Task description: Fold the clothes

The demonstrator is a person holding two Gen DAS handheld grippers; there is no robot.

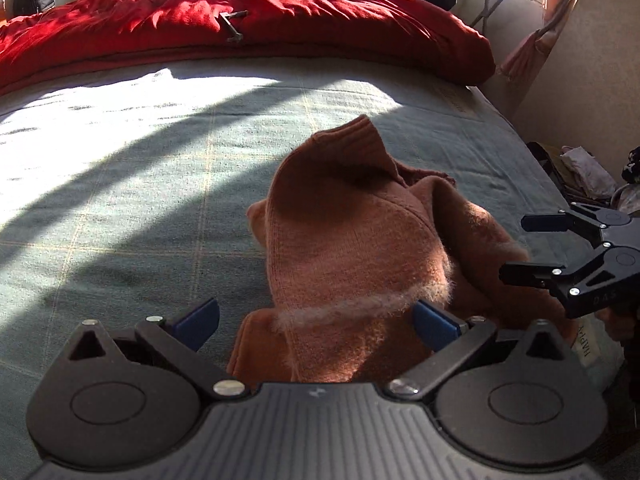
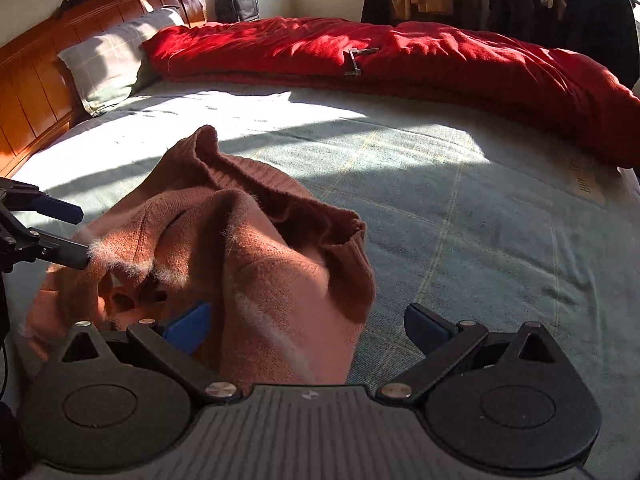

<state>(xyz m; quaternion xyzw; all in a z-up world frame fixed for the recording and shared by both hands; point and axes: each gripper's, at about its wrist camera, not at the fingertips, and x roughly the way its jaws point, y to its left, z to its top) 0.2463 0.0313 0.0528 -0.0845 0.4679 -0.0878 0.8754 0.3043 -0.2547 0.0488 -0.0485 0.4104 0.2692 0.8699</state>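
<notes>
Your left gripper [image 1: 316,322] has its jaws spread wide with the rust-brown knit sweater [image 1: 352,240] bunched between the blue pads [image 1: 198,320], nothing clamped. Your right gripper [image 2: 308,326] is spread wide too, its left pad against the sweater's [image 2: 248,248] fabric, its right pad over bare bedsheet [image 2: 460,208]. The sweater sits crumpled in a heap on the near part of the grey-green checked sheet, ribbed collar standing up, fuzzy pale fibres along a fold. Only the right wrist view shows the wooden headboard [image 2: 40,80], the checked pillow [image 2: 112,56] and dark clothes hanging [image 2: 580,12]; only the left wrist view shows the curtain [image 1: 560,12] and the clutter by the wall [image 1: 580,168]. Both show the rumpled red duvet [image 1: 240,24] and a backpack [image 2: 236,0].
</notes>
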